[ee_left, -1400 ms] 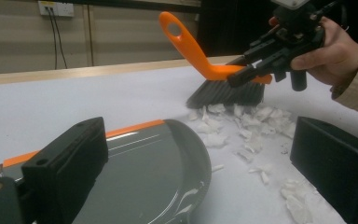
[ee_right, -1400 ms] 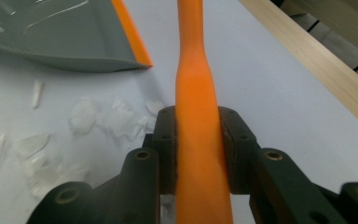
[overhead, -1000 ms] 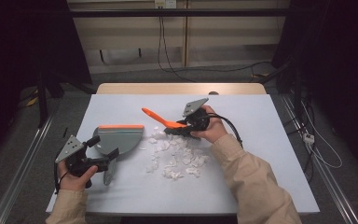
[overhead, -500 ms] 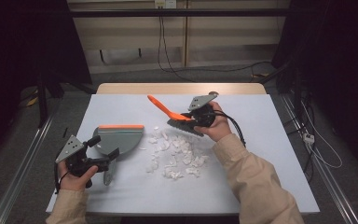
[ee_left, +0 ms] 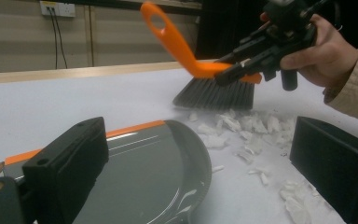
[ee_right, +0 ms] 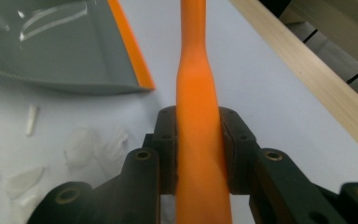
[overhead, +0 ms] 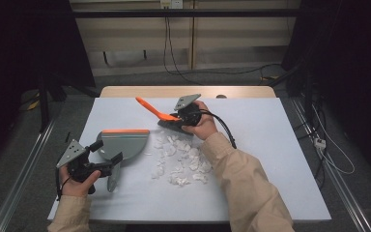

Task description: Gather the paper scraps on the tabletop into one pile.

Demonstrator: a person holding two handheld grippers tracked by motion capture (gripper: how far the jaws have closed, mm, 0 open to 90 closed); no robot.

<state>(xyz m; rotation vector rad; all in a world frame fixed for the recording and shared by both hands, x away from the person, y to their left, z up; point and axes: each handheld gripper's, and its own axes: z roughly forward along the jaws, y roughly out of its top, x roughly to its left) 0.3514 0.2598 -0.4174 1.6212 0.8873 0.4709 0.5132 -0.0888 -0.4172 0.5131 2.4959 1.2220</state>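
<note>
— Brush [overhead: 166,117]: where?
— Far side of the white scraps [overhead: 178,162], bristles just above the desk [overhead: 280,159], orange handle slanting up and far-left.
— Grip?
— Clamped at the handle's neck by the right tongs [overhead: 179,117], pressed tight on both sides.
— Dustpan [overhead: 121,145]?
— Left of the scraps, orange lip toward the far side, open mouth facing right; stem between the left tongs [overhead: 107,162], whether clamped or loose cannot tell.
— Relation for the sweep?
— Scraps between brush and pan; pan lies near-left of the bristles, so a stroke toward near-left.
— Room?
— Bare desk right and far; near edge well apart from the pile.
</note>
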